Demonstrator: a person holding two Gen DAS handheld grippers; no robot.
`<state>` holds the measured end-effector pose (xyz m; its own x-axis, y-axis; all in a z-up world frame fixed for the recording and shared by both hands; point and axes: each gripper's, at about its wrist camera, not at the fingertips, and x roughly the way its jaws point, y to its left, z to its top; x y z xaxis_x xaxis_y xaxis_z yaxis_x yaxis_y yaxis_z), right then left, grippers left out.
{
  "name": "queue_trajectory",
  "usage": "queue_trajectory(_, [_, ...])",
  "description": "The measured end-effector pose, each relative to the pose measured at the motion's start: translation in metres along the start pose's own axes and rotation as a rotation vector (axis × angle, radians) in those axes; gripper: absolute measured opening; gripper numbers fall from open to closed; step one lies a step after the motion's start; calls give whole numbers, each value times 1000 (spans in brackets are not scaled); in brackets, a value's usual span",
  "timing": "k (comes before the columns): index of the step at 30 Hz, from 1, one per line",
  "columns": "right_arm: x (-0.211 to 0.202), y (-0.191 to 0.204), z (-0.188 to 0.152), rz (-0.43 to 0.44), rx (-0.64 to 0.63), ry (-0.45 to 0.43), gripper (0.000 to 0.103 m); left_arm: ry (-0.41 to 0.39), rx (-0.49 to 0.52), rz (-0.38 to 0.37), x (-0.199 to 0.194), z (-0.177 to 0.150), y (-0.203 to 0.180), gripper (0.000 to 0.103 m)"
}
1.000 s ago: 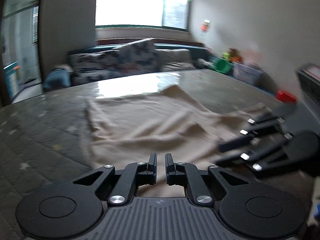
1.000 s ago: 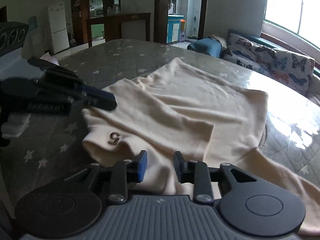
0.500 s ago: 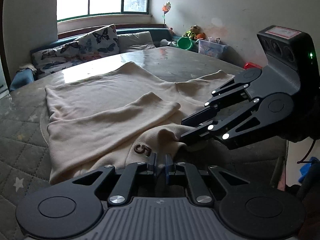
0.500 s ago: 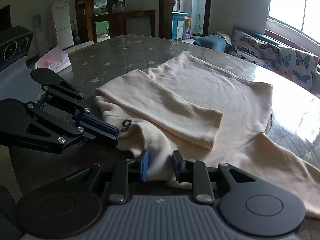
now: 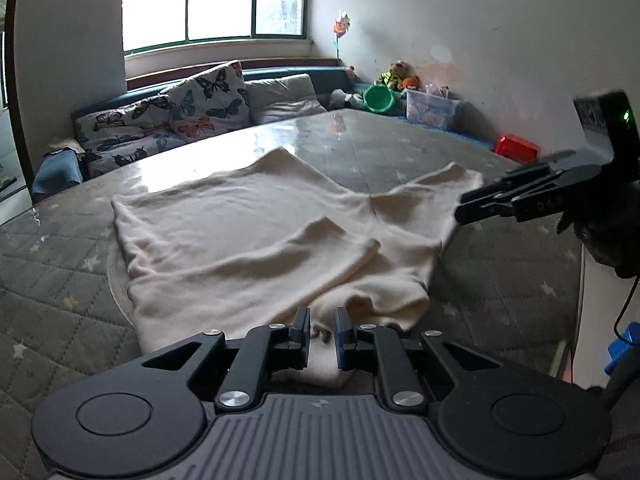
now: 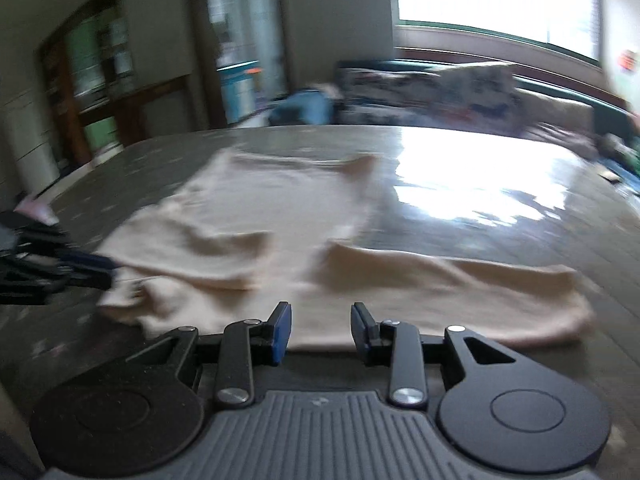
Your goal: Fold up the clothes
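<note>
Cream sweatshirt [image 5: 256,240] lies spread on the grey star-quilted mattress [image 5: 60,280], one sleeve already folded across the body, the other sleeve [image 6: 460,292] stretched out flat toward the right.

Left gripper [image 5: 322,330] sits low at the near hem, over the small dark logo. Its jaws are opening with a narrow gap; cloth lies between and under them, but the pads do not look pressed on it. Judged: it is letting go of the hem.

Right gripper [image 6: 320,326] is above the near edge of the sweatshirt where the right sleeve begins. Its jaws are also opening, clearly apart, nothing pinched; the right wrist view is motion-blurred, so exact contact is unclear. In the left wrist view it shows off the garment's right edge, above bare mattress.

Step in hand, judged: fold the remaining sleeve inward. To do it well, pinch near the cuff, lift only enough to clear the fabric, carry it across parallel to the first sleeve, and lay it flat without dragging the body.

Edges and room: bare mattress surrounds the garment on all sides, widest at the far right. The butterfly cushions [image 5: 180,108] and toy bin [image 5: 434,106] are well apart at the back. The mattress's near edge is close under both grippers, so the hem could slide off.
</note>
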<state>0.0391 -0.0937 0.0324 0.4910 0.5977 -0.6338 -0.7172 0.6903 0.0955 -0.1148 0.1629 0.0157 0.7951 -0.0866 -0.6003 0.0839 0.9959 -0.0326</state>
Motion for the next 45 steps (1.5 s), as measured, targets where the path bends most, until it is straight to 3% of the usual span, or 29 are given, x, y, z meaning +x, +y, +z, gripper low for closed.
queue_trajectory(6, [-2,-51,-10,-174,123,-23,33,-3,-16,5,3,3,0,14])
queue_trajectory(13, [-2,-84,-20,-273,202,-29,39,10,-32,19,4,2,1,14])
queue_trajectory(16, [-2,-91,-24,-289,218,-32,39,11,-35,22,4,2,1,17])
queue_trajectory(18, [-2,-94,-26,-297,226,-33,39,10,-33,24,4,2,0,25])
queue_trajectory(27, [1,-103,-30,-328,252,-26,39,18,-42,32,9,2,0,32])
queue_trajectory(34, [9,-125,-24,-362,313,-49,39,28,-42,38,12,2,-1,33])
queue_trajectory(42, [28,-141,-23,-391,344,-19,38,42,-35,38,16,1,-4,34])
queue_trajectory(45, [25,-140,-24,-378,356,-30,18,48,-40,39,18,1,-2,34])
